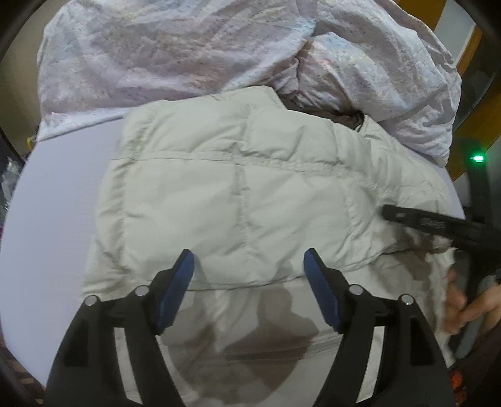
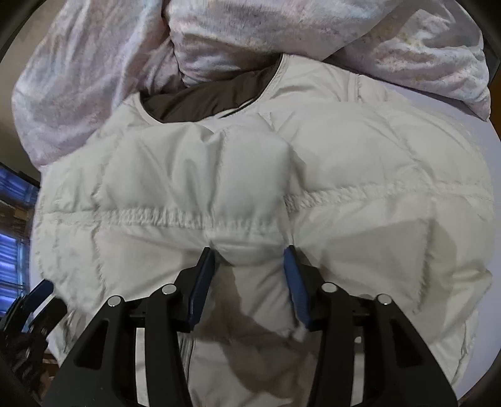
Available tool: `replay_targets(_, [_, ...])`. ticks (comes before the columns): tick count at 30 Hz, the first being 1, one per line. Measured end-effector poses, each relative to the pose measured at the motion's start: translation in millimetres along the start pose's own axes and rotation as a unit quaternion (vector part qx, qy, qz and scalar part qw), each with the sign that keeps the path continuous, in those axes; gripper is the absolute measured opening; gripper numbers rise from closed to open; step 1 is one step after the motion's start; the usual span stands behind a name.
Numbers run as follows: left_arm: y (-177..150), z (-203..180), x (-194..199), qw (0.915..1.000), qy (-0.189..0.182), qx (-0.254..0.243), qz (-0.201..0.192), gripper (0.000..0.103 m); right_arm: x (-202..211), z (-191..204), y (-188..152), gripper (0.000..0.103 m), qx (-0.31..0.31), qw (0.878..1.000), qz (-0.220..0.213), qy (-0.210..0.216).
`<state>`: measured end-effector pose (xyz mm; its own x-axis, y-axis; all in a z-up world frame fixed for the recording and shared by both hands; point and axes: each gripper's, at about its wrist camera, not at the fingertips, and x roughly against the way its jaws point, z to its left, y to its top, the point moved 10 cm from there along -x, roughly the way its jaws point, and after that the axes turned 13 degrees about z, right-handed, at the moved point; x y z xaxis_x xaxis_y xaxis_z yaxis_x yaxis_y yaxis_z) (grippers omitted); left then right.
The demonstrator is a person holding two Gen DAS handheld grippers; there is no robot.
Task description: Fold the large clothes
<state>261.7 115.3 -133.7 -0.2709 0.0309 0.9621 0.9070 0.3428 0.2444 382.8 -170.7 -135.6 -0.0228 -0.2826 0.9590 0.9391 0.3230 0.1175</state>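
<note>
An off-white quilted down jacket (image 1: 235,188) (image 2: 188,175) lies spread on a pale lilac bed sheet (image 1: 62,203), with brown lining (image 2: 213,97) showing at its collar. My left gripper (image 1: 249,256) hovers open over the jacket's near part, with nothing between its blue pads. My right gripper (image 2: 249,250) stands open with its tips set into the puffy fabric just below a gathered seam. A bulge of jacket rises between its jaws. In the left wrist view, one right gripper finger (image 1: 416,219) rests at the jacket's right edge, with a hand (image 1: 463,306) behind it.
A crumpled pink-and-lilac patterned duvet (image 1: 156,53) (image 2: 281,28) is heaped at the far side of the bed, touching the jacket's collar. Bare sheet (image 2: 454,103) lies on both sides of the jacket. An orange wooden frame (image 1: 469,47) stands beyond the bed at the right.
</note>
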Motion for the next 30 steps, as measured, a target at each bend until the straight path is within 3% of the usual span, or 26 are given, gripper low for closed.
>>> replay_targets(7, [-22.9, 46.9, 7.2, 0.9982, 0.059, -0.01, 0.007, 0.078, 52.5, -68.4, -42.3, 0.069, -0.035, 0.999, -0.014, 0.026])
replay_targets(9, [-31.4, 59.2, 9.4, 0.9974, 0.07, -0.009, 0.011, 0.081, 61.2, -97.8, -56.9, 0.078, -0.058, 0.998, -0.011, 0.015])
replay_targets(13, [-58.5, 93.9, 13.4, 0.9967, 0.076, 0.005, 0.028, 0.083, 68.5, -156.6, -90.7, 0.08, -0.108, 0.994, 0.01, 0.007])
replay_targets(20, [-113.7, 145.5, 11.4, 0.9952, 0.012, 0.061, 0.076, 0.083, 55.1, -228.2, -170.7, 0.081, -0.176, 0.979, 0.096, 0.045])
replay_targets(23, [-132.0, 151.0, 7.8, 0.993, -0.023, 0.075, 0.088, 0.083, 47.8, -230.0, -188.7, 0.081, -0.186, 0.972, 0.114, 0.089])
replay_targets(30, [-155.7, 130.9, -2.2, 0.9867, -0.09, 0.091, 0.1, 0.082, 31.8, -217.5, -207.3, 0.086, -0.161, 0.968, 0.142, 0.131])
